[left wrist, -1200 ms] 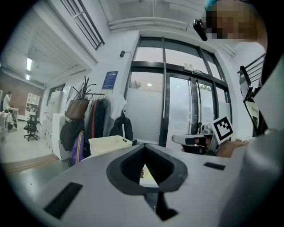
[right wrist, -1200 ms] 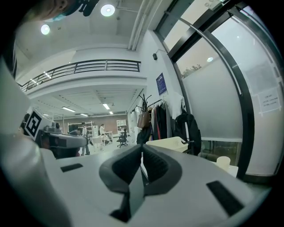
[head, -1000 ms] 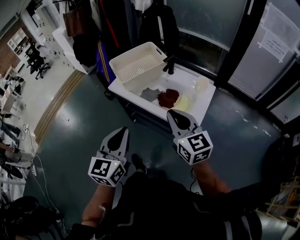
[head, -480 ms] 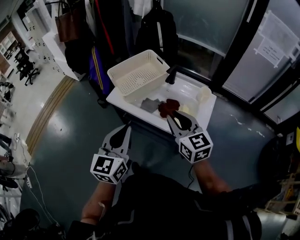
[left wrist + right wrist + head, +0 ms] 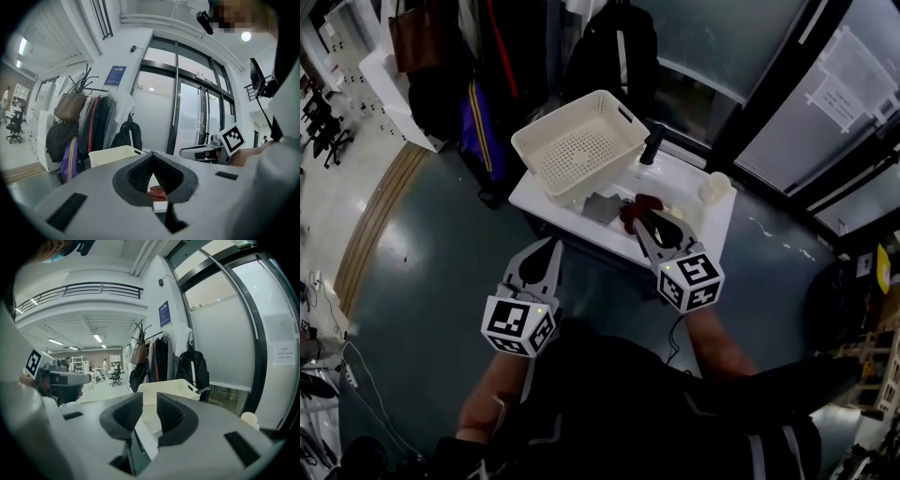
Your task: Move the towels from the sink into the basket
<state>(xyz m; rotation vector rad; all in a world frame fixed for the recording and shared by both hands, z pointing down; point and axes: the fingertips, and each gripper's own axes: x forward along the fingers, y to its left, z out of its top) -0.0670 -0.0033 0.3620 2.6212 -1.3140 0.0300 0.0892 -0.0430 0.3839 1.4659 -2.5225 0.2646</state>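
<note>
A white sink [image 5: 701,225] holds a grey towel [image 5: 600,206] and a dark red towel [image 5: 639,204]. The cream perforated basket [image 5: 579,142] sits on the sink's left end, empty. My right gripper [image 5: 645,223] hovers over the sink's near edge, right by the red towel. Its jaws have just been opening and stand slightly open with nothing between them [image 5: 150,400]. The basket [image 5: 165,386] shows through the gap. My left gripper [image 5: 550,246] hangs short of the sink, over the floor, and looks shut [image 5: 150,161]. Below its tips I see the red towel [image 5: 158,192].
A black faucet [image 5: 652,145] stands at the sink's back, and a pale cup [image 5: 717,186] sits at its right end. Coats and bags [image 5: 478,66] hang behind the basket. Glass doors [image 5: 825,103] run along the right. The floor [image 5: 422,244] is grey-green.
Both grippers have moved forward toward the sink. The right gripper's jaws went from shut to slightly open. The sink and basket now sit closer in the head view.
</note>
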